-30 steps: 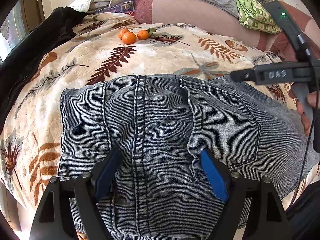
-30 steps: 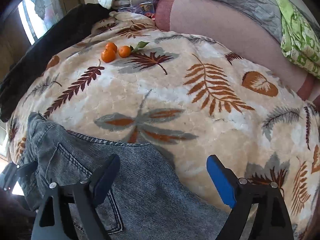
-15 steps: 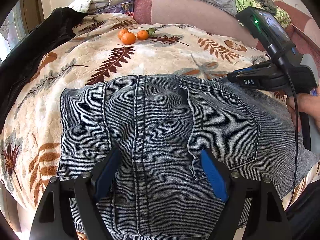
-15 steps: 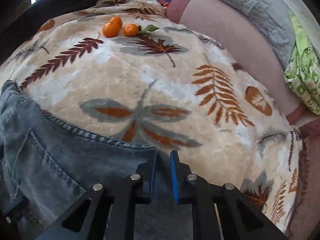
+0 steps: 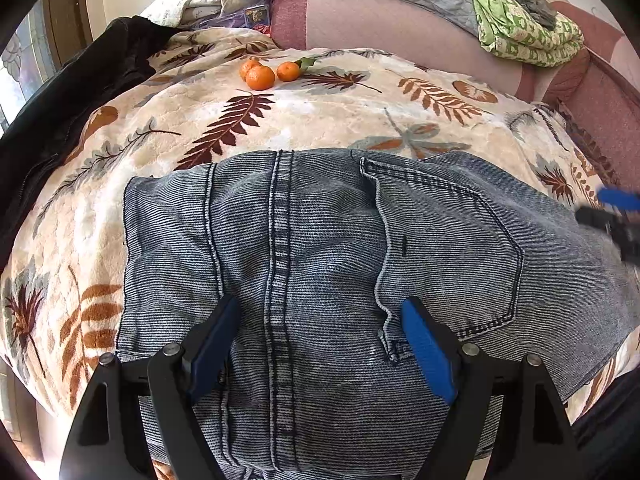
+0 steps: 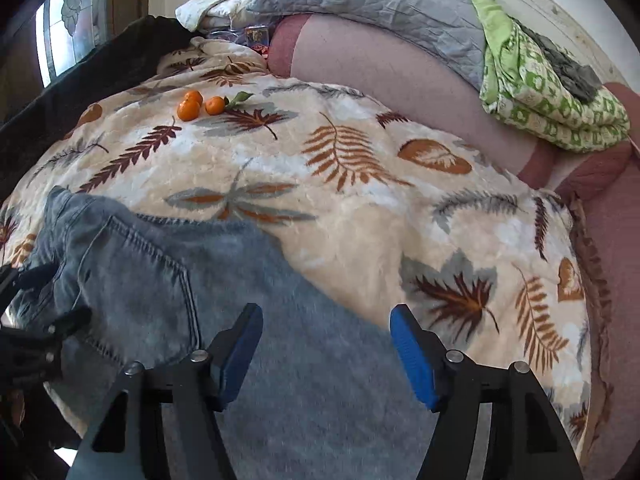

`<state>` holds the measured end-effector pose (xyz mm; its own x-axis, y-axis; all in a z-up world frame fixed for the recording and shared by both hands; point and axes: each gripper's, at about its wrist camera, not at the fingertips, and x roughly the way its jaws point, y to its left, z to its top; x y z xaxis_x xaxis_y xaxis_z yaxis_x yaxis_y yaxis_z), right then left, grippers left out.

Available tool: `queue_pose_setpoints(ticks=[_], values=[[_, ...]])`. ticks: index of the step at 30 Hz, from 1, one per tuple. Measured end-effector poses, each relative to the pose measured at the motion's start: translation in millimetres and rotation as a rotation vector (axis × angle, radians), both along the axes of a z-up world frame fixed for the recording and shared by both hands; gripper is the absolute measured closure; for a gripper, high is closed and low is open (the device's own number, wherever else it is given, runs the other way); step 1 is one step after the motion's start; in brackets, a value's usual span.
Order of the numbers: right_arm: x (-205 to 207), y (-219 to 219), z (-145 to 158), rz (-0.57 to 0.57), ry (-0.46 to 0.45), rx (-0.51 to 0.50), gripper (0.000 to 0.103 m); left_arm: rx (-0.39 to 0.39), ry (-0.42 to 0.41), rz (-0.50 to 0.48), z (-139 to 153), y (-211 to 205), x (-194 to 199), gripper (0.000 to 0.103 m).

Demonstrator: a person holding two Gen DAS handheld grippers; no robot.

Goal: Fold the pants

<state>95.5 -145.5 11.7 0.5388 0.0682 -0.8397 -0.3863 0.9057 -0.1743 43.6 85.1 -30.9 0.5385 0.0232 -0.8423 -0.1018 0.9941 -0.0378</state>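
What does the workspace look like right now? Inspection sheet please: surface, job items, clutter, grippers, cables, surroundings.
Surface: leaf-print blanket over a bed.
Job items: denim pants lying flat, back pocket up.
Clutter: three oranges at the far side; black garment along the left edge.
Grippers: left gripper open over the pants, nothing pinched; right gripper with jaws opening above the pants' right part, nothing between them.
Cables: nothing seen.
Surroundings: grey quilt, green patterned cloth, window.
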Motion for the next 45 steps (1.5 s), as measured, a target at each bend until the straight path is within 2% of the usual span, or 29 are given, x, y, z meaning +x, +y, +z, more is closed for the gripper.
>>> queue_pose_setpoints(ticks=[2,4,5,7,9,15,18,21,26,30,36,38,41,45], values=[[-9,-14,-20,-0.020,0.041,-0.026,0.033,0.006,-0.001,0.004,0,-1,0,0.020],[-7,-25,-54,-0.049,0.133,-0.095,0.030,0.012,-0.001,0.003,0,-2,0,0.020],[-6,-32,-65,-0.061,0.160,-0.070,0.028,0.019,-0.002,0.003,-1,-3,0,0.020],[-5,-44,-61,-0.114,0.156,-0.009,0.020,0.025,-0.005,0.005,-1,-3,0,0.020],[-6,-45,-55,-0.121,0.155,-0.001,0.020,0.029,-0.005,0.006,-1,-4,0,0.020],[-25,-47,-39,-0.107,0.077,-0.002,0.020,0.036,-0.009,0.009,-2,-4,-1,0.020],[-23,-51,-59,-0.106,0.140,-0.029,0.020,0.043,-0.010,0.009,-2,-5,-1,0.020],[-20,-59,-58,-0.132,0.136,0.011,0.012,0.047,-0.011,0.012,-2,-5,-1,0.020],[-23,-60,-60,-0.126,0.130,0.018,0.012,0.050,-0.011,0.014,-2,-6,-1,0.020],[-19,-65,-63,-0.143,0.136,0.034,0.006,0.049,-0.011,0.015,-2,-6,-1,0.020],[-16,-68,-62,-0.147,0.156,0.023,0.004,0.052,-0.020,0.012,0,-6,-2,0.020],[-19,-66,-52,-0.164,0.119,-0.032,0.004,0.075,-0.046,0.014,4,-9,-5,0.020],[-35,-67,-25,-0.179,-0.039,-0.124,0.004,0.101,-0.122,0.021,14,-13,-13,0.020],[-54,-84,8,-0.220,-0.159,-0.099,0.004,0.143,-0.221,0.039,26,-19,-21,0.020]])
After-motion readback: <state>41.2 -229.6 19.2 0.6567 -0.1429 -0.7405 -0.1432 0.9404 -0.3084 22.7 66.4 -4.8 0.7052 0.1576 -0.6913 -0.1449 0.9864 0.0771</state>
